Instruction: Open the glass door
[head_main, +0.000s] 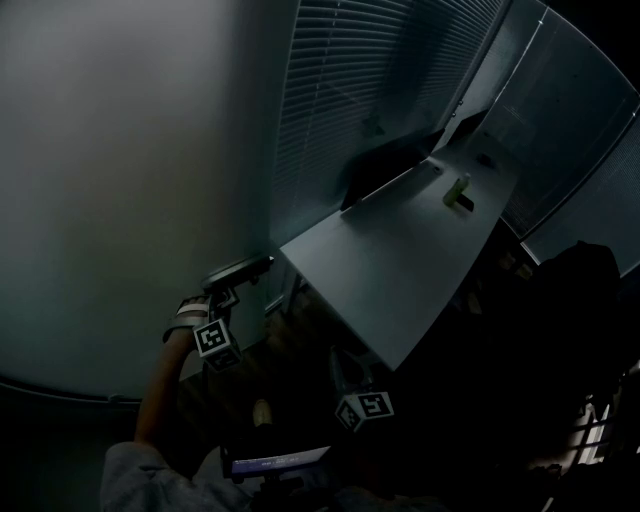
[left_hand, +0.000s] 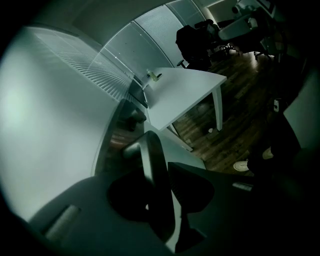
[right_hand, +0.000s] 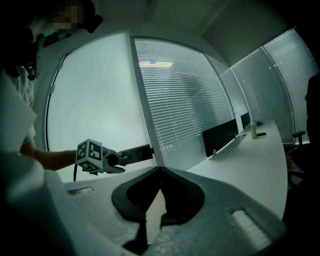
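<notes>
Currently: left gripper at the door handle, not clamped.
Left fingers apart, with the dark lever handle between them and a thin slit of light on one side. The frosted glass door is just beyond the fingertips. Right gripper has its fingertips together, nothing between. It faces the door, with the white desk off to its right.

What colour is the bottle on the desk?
The bottle is pale green, clearest in head view.

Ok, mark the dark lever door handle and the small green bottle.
dark lever door handle (left_hand: 155, 175): left gripper view, middle of the lever.
small green bottle (head_main: 457, 188): head view, its body.
</notes>
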